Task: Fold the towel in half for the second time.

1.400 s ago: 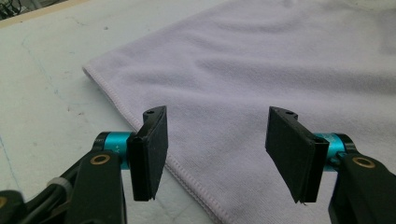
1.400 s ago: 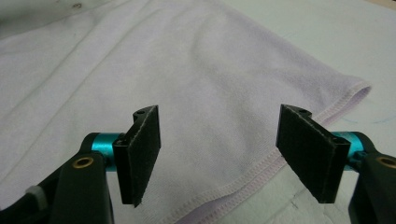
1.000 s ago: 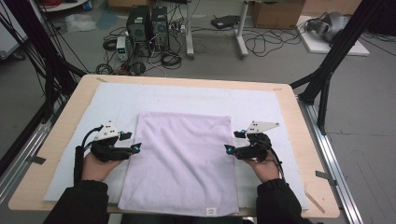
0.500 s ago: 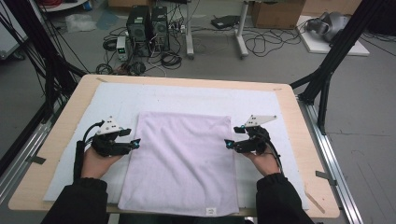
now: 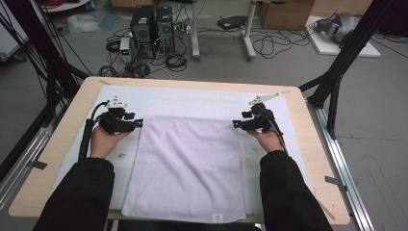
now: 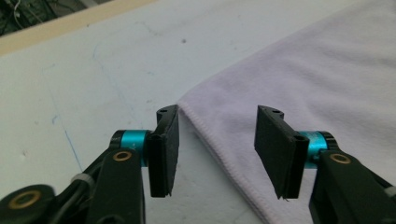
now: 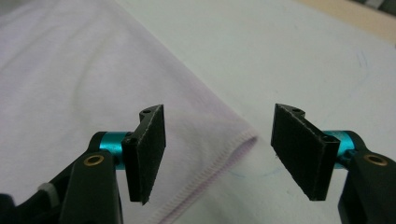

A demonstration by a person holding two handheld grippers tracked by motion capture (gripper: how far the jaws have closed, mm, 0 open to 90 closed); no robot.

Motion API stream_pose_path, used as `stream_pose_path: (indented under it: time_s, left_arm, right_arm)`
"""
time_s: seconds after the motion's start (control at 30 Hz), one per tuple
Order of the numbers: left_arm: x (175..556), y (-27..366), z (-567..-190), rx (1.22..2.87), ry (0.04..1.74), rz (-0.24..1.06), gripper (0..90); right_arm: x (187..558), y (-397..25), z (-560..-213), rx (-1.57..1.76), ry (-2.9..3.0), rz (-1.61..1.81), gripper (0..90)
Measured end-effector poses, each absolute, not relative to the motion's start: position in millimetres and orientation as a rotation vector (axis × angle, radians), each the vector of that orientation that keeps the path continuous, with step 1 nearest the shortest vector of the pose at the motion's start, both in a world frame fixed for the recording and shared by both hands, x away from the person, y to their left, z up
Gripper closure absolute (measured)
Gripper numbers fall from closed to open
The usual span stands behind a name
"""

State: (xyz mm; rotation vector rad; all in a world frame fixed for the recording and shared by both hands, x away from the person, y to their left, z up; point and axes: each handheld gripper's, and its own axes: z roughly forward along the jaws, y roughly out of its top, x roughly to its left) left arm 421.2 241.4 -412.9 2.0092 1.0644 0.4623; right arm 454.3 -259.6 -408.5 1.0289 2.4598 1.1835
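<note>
High view puts my claws at the towel's [image 5: 187,166] far corners; gripper views show left claw [image 6: 217,151] and right claw [image 7: 229,156] both spread apart, straddling hems.

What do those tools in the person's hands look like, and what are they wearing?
Each gripper, left and right, has two flat black rectangular jaws on turquoise collars with brass screws. A grey plate tops the right one, and a black cable trails from the left. The sleeves are black.
</note>
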Motion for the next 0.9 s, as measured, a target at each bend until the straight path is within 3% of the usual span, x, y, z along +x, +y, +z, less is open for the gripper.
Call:
stream_pose_path:
  time_s: [0.1, 0.3, 0.43, 0.5, 0.6, 0.9]
  left_arm:
    - [428.8, 241.7, -424.6, 2.021, 1.113, 0.412, 54.7]
    - [436.6, 229.2, -441.1, 2.039, 1.166, 0.423, 50.5]
    - [436.9, 227.8, -442.8, 2.024, 1.17, 0.425, 60.7]
    - [436.3, 225.7, -443.7, 2.021, 1.137, 0.382, 74.4]
    - [436.2, 225.5, -443.8, 2.016, 1.129, 0.363, 83.7]
    - [430.1, 230.1, -430.7, 1.981, 1.091, 0.369, 86.0]
  right_arm:
    - [461.2, -260.0, -422.7, 1.083, 2.481, 1.159, 34.8]
    - [467.2, -255.6, -435.6, 1.123, 2.486, 1.112, 36.8]
    - [465.6, -251.7, -441.4, 1.089, 2.501, 1.062, 51.7]
    - [464.7, -252.1, -441.5, 1.104, 2.503, 1.09, 65.3]
    - [463.1, -248.4, -441.9, 1.08, 2.534, 1.119, 80.3]
    - [458.3, -253.3, -425.8, 1.079, 2.513, 1.249, 83.7]
